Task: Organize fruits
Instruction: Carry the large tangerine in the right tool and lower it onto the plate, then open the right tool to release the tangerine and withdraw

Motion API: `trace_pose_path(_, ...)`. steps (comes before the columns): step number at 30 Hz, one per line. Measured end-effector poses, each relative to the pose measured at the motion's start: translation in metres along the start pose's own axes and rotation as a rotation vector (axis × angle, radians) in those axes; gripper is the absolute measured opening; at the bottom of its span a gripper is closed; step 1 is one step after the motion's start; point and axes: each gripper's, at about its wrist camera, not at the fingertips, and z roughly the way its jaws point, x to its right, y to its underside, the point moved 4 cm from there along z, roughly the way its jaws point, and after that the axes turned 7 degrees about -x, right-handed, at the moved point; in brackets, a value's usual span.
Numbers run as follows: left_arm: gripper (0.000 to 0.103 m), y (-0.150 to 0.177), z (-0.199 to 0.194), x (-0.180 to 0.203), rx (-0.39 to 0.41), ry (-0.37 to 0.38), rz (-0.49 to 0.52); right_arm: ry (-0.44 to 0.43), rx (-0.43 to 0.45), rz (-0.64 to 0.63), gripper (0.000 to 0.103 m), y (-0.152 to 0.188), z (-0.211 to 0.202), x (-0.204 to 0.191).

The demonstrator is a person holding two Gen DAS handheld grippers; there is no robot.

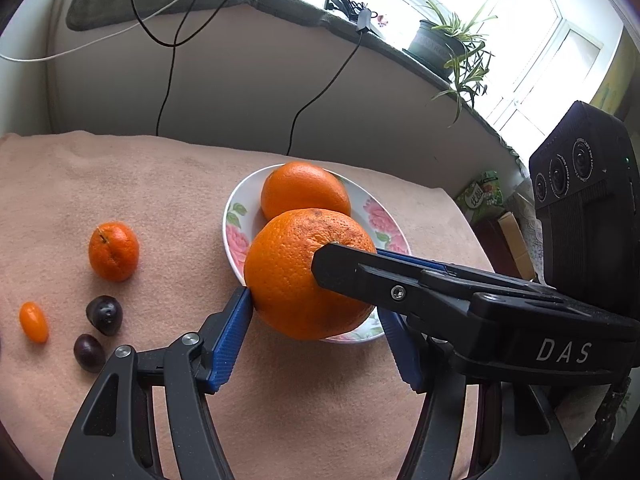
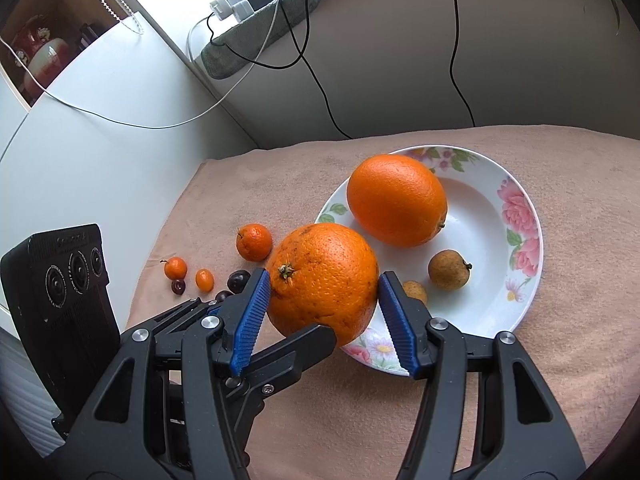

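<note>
Orange (image 2: 322, 280) grasped by both grippers' jaws over floral plate (image 2: 486, 216) rim, mandarin (image 2: 254, 242), grapes (image 2: 238, 279) nearby

Right tongs (image 2: 322, 300) clamp big orange (image 2: 322, 280) over near-left rim of floral plate (image 2: 520, 248). Second orange (image 2: 396, 200), two brown fruits on plate. Small fruits left on worktop (image 2: 580, 280).

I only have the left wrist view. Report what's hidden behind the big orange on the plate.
Observer: A brown fruit and a smaller one lie in the plate.
Operator: Now report the right tongs.
Observer: The right tongs have both blue pads against the big orange.
Operator: Tell me what loose fruit I miss.
Observer: A tiny stemmed orange fruit sits on the cloth, touching a dark grape.
</note>
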Motion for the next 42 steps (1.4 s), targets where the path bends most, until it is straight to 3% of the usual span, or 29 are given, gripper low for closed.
trace_pose_path(12,0.064,-0.003,0.006,0.003,-0.012,-0.007,0.011,-0.003,-0.008,0.017,0.059,-0.001,0.001,0.003)
trace_pose_path(34,0.062,0.01,-0.022,-0.005,0.037,-0.055,0.034,0.057,0.095,-0.052,0.059,0.003,-0.03,-0.013)
trace_pose_path(38,0.062,0.014,-0.028,-0.01,0.046,-0.067,0.033,0.062,0.108,-0.076,0.07,0.007,-0.034,-0.021)
trace_pose_path(42,0.064,0.018,-0.037,-0.015,0.063,-0.089,0.033,0.077,0.119,-0.099,0.072,0.012,-0.037,-0.03)
